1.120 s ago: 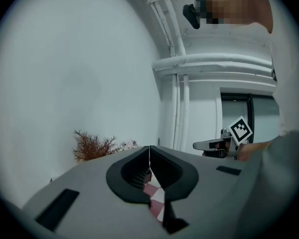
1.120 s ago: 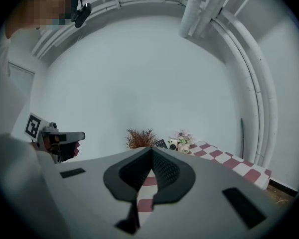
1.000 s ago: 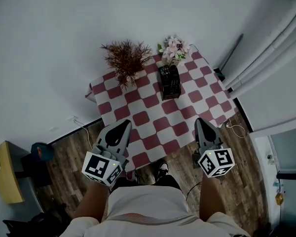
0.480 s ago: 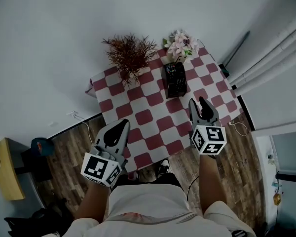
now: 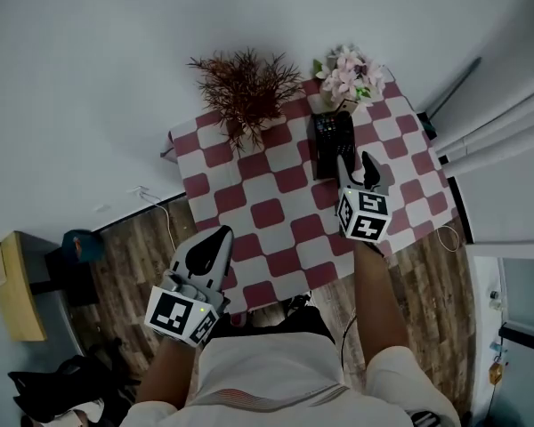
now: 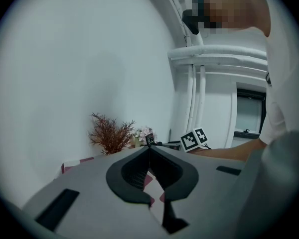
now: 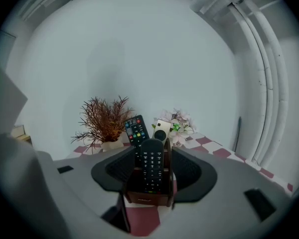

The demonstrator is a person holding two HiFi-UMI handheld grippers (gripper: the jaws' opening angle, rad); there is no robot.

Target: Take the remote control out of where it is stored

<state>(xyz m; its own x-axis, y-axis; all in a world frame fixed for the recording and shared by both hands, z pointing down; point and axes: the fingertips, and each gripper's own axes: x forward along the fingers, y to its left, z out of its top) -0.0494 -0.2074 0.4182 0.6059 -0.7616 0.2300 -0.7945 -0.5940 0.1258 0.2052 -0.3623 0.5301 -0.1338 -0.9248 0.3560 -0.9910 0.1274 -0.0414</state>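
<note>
A dark remote holder [image 5: 333, 145] [image 7: 145, 197] stands at the far side of the checked table [image 5: 267, 205]. In it stand a black remote [image 7: 152, 167] at the front, a second black remote with coloured buttons [image 7: 137, 129] and a white remote [image 7: 162, 130] behind. My right gripper [image 5: 356, 165] [image 7: 152, 154] is right at the holder's near right side. Its jaws have just been opening; they stand open with the holder and front remote seen between them, and the pads press on nothing. My left gripper [image 5: 209, 249] [image 6: 149, 149] hangs shut and empty off the table's near left edge.
A dried reddish plant [image 5: 247, 87] and a vase of pink flowers [image 5: 349, 71] stand just behind the holder by the wall. White pipes [image 5: 507, 123] run at the right. A cable [image 5: 151, 222] lies on the wood floor at the left.
The right gripper has travelled from the table's near edge forward to the holder, and its jaws have opened. The left gripper has dropped a little.
</note>
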